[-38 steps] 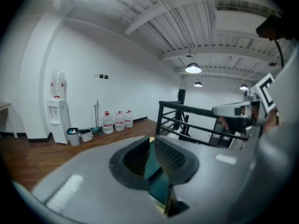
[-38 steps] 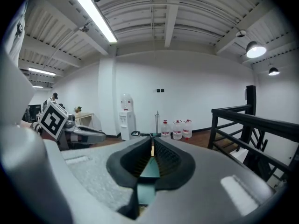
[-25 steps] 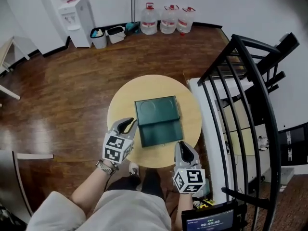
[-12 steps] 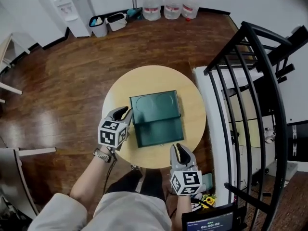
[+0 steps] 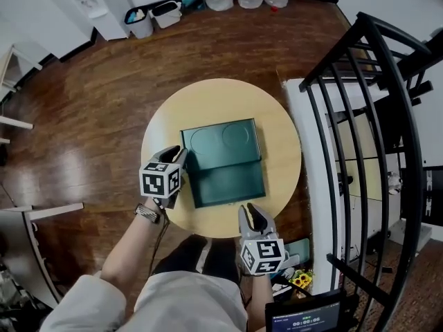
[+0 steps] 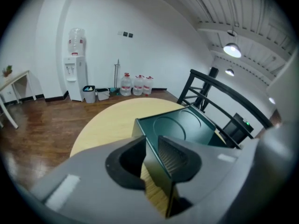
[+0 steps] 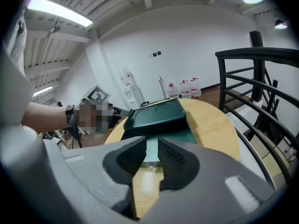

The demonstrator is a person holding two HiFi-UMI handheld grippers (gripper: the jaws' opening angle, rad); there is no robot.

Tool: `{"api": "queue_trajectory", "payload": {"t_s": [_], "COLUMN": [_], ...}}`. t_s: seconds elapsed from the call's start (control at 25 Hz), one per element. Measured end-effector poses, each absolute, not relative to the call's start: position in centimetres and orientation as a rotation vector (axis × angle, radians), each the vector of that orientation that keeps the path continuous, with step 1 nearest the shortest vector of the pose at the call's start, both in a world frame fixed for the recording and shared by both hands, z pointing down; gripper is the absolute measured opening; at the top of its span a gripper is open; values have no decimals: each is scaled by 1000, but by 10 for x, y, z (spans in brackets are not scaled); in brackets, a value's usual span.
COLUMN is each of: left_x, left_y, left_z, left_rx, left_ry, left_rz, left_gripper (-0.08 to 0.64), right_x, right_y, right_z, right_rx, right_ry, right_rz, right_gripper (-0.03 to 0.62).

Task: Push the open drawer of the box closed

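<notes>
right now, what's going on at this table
A person holds a gripper in each hand at a round table. The left gripper clamps the left edge of the dark green box. Its drawer stands open toward the person. The right gripper sits just before the drawer front, jaws opening, pressing nothing.

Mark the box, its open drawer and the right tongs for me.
box [image 5: 221, 138]: head view, top panel.
drawer [image 5: 230, 185]: head view, its inner floor.
right tongs [image 5: 249, 211]: head view, between the tips; jaws opening, nothing gripped.
</notes>
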State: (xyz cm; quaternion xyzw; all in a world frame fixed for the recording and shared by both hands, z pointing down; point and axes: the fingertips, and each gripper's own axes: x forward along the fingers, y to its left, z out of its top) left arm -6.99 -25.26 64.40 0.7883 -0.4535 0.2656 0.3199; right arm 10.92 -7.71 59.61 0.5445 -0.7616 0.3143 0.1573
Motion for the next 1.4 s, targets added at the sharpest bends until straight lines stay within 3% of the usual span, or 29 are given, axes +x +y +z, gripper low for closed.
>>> {"api": "queue_trajectory", "payload": {"t_s": [0.64, 1.4], "left_x": [-71, -69], "left_y": [-255, -252], "left_z": [647, 648], "left_rx": [2024, 2034], "left_ry": [-1176, -1173], "left_rz": [652, 672], "left_gripper": [94, 97], "right_x": [77, 70], "right_y": [-48, -64], "right_z": [689, 701], "right_rx": [1317, 1307], "right_ry": [-2068, -2027], "right_rz": [1046, 1039], "right_gripper": [119, 84]}}
